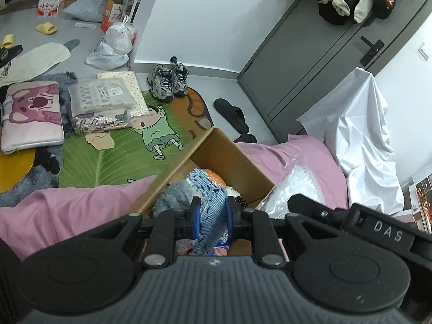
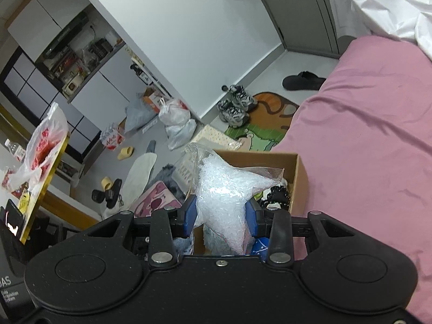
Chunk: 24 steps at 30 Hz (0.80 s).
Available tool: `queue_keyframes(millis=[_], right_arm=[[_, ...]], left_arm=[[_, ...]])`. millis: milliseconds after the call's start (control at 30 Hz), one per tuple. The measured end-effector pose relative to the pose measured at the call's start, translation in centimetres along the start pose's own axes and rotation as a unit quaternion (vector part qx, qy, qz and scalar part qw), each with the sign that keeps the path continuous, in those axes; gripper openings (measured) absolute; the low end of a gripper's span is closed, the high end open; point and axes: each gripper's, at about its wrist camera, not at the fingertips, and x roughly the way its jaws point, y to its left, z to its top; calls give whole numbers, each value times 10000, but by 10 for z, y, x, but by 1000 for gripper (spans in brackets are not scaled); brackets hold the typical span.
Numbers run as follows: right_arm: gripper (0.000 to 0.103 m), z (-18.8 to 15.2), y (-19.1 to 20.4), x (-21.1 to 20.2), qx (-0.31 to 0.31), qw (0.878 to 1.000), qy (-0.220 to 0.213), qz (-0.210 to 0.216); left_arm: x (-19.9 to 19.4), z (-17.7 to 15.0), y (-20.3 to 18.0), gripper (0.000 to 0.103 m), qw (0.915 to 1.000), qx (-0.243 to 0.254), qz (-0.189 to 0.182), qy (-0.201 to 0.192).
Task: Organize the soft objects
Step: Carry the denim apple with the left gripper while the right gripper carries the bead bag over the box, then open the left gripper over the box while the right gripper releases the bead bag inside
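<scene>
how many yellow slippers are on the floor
2. One yellow slipper lies near the pack of water bottles; the other yellow slipper lies beside a black slipper at the left edge. More may be hidden.

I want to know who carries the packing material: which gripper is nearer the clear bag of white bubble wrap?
Right. The right gripper is shut on the clear bag of white bubble wrap; the left gripper holds a blue striped cloth beside it.

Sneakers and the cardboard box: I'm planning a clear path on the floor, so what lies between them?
In the left wrist view, the green cartoon rug lies between the sneakers and the cardboard box.
</scene>
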Motion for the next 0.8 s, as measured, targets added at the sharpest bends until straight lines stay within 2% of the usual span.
queue_keyframes(millis=[200, 433, 633, 700, 767, 800], right_arm=[[37, -10, 1, 11, 59, 9997, 236, -19], [39, -36, 4, 24, 28, 9972, 738, -78], [39, -37, 9, 29, -86, 9965, 816, -172], [43, -37, 6, 34, -31, 9955, 925, -215], [62, -37, 3, 36, 102, 9945, 1013, -253], [66, -36, 1, 34, 161, 9949, 971, -241]], left_arm=[[9, 7, 10, 17, 9999, -85, 16, 85], [20, 14, 18, 18, 9998, -86, -85, 160], [29, 16, 24, 18, 9996, -135, -97, 228], [31, 16, 24, 18, 9996, -130, -100, 249], [33, 18, 23, 18, 9995, -118, -110, 264], [34, 19, 22, 18, 9995, -102, -116, 271]])
